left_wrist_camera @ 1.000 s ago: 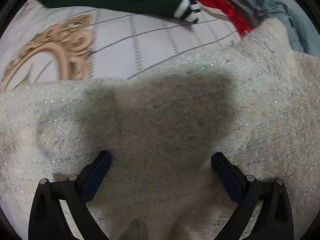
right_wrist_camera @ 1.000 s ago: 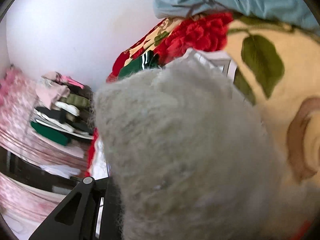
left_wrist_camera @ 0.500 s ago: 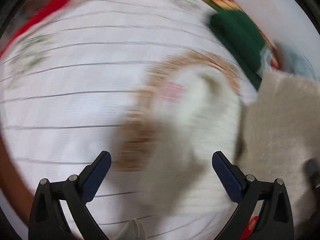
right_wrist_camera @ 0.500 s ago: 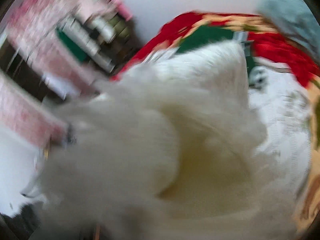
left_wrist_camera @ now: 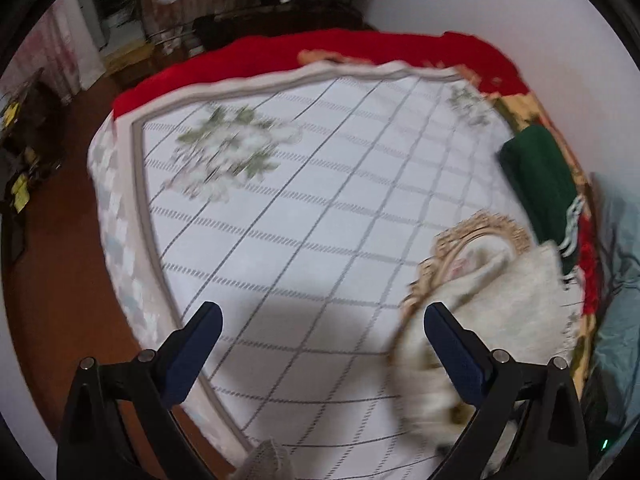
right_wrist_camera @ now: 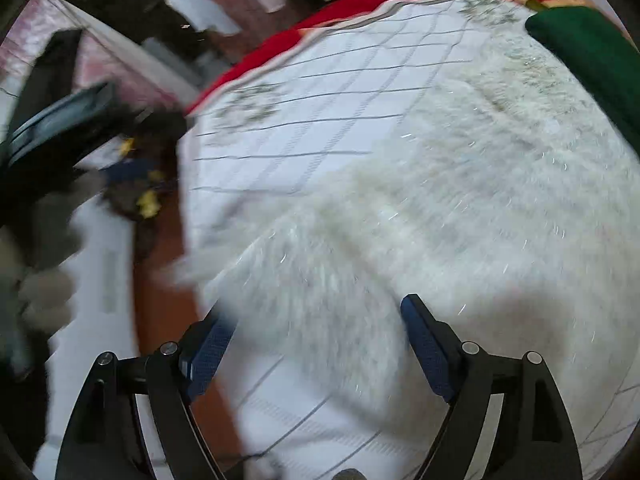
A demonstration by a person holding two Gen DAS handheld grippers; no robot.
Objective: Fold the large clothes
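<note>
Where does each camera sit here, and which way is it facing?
Left wrist: on the left gripper, open, looking across the checked bedspread toward the room; fuzzy sweater at right.
Right wrist: on the right gripper, open, low over the fuzzy sweater.
Shared: bedspread, sweater, folded green garment.

Fuzzy cream sweater [right_wrist_camera: 460, 208] — spread rumpled on the bed

No writing (labels, brands or numbers) can be read anywhere.
</note>
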